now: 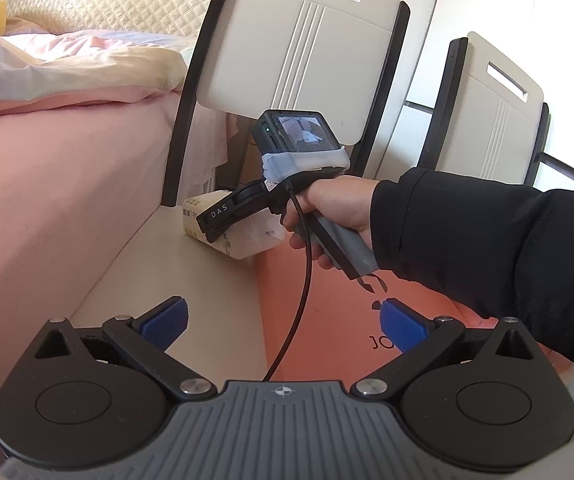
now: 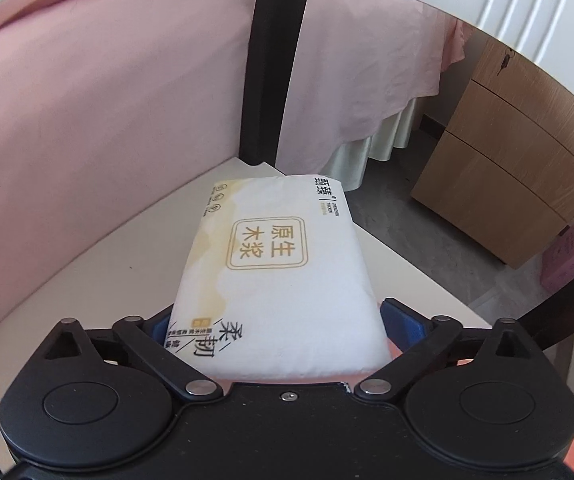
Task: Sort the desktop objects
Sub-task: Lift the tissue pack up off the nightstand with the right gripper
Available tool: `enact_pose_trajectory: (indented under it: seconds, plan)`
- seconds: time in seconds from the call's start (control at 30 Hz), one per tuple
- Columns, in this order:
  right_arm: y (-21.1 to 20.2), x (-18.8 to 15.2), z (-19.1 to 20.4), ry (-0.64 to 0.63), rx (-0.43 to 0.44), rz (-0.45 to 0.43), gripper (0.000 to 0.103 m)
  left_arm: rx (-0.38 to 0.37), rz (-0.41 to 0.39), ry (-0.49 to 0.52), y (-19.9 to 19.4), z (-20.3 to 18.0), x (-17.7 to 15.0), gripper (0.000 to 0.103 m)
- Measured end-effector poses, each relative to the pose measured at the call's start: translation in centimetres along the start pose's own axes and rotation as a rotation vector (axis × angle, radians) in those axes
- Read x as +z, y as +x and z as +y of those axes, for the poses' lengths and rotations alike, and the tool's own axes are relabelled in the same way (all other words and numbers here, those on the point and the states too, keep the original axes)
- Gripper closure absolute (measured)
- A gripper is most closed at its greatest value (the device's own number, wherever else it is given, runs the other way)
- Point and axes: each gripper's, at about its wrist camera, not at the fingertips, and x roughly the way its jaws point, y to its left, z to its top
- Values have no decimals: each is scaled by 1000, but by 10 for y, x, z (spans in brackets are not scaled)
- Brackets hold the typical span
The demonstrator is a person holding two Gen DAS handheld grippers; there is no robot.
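Observation:
A white soft tissue pack [image 2: 271, 264] with gold print lies at the far corner of the cream tabletop [image 2: 87, 280]. Its near end sits between the blue pads of my right gripper [image 2: 281, 322]. The jaws stand wide; the right pad [image 2: 403, 320] is a little clear of the pack's side. The left wrist view shows the same pack [image 1: 247, 240] under the right gripper [image 1: 215, 224], held by a hand in a black sleeve [image 1: 487, 240]. My left gripper [image 1: 285, 322] hovers open over the table edge and an orange flat box [image 1: 327, 320], with nothing between its fingers.
Two white chairs with dark frames [image 1: 299, 52] [image 1: 499, 112] stand behind the table. A pink bed [image 1: 59, 168] runs along the left. On the floor to the right are a wooden drawer cabinet [image 2: 507, 168] and a pink box [image 2: 571, 256]. A black cable [image 1: 307, 260] hangs from the right gripper.

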Motion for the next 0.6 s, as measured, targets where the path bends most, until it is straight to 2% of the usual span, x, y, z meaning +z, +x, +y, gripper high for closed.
enact_pose_trajectory:
  seconds: [0.23, 0.37, 0.5, 0.6]
  plan:
    - [-3, 8, -7, 0, -9, 12, 2, -5, 12, -27, 3, 6, 2, 0]
    - [5, 11, -8, -5, 0, 76, 1, -4, 14, -33, 2, 7, 2, 0]
    - [12, 2, -3, -28, 11, 117, 1, -9, 14, -31, 1, 6, 2, 0]
    - [10, -5, -3, -46, 11, 111, 1, -11, 14, -34, 1, 6, 3, 0]
